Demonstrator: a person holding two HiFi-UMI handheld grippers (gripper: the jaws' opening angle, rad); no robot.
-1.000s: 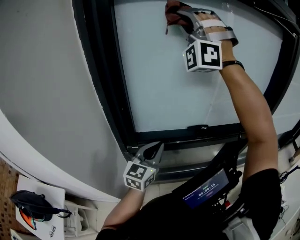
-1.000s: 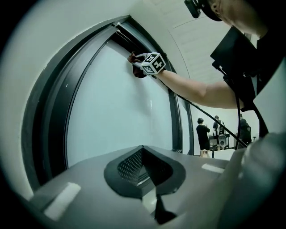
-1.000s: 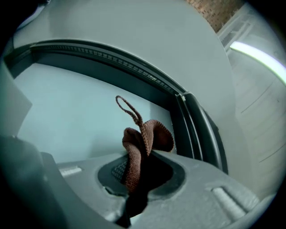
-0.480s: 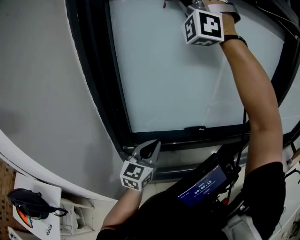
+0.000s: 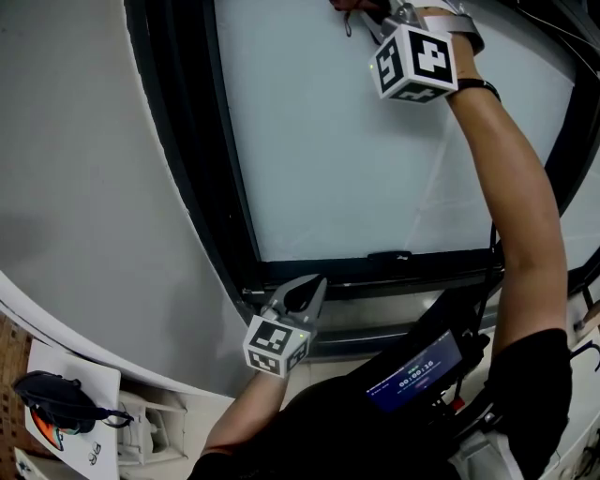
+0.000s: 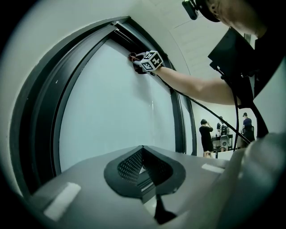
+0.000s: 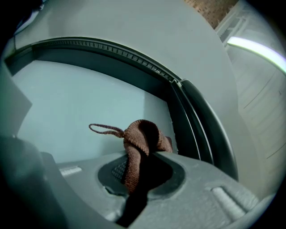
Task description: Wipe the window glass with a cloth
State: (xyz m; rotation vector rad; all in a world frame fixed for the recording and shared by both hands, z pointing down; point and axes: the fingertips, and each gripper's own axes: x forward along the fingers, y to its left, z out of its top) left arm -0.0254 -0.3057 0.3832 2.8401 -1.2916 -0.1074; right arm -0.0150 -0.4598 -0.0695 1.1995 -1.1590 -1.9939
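Observation:
A brown cloth (image 7: pixel 142 142) with a thin hanging loop is pinched in my right gripper (image 7: pixel 138 172), pressed against the frosted window glass (image 5: pixel 356 159) near its top edge. In the head view the right gripper (image 5: pixel 375 11) sits at the very top, its marker cube (image 5: pixel 417 64) below it, and only a scrap of the cloth (image 5: pixel 345 6) shows. In the left gripper view the cloth (image 6: pixel 136 62) sits high on the glass (image 6: pixel 116 107) by the dark frame. My left gripper (image 5: pixel 302 295) rests low by the sill, shut and empty, its jaws (image 6: pixel 142 172) closed together.
A dark window frame (image 5: pixel 202 187) surrounds the glass, with a grey wall (image 5: pixel 84 187) to the left. A device with a lit screen (image 5: pixel 412 370) hangs at my chest. A white box with a dark object (image 5: pixel 61 403) lies lower left. People stand in the distance (image 6: pixel 206 134).
My right gripper has carried the cloth upward along the glass toward the top of the frame, then slightly right. The left gripper has stayed by the sill.

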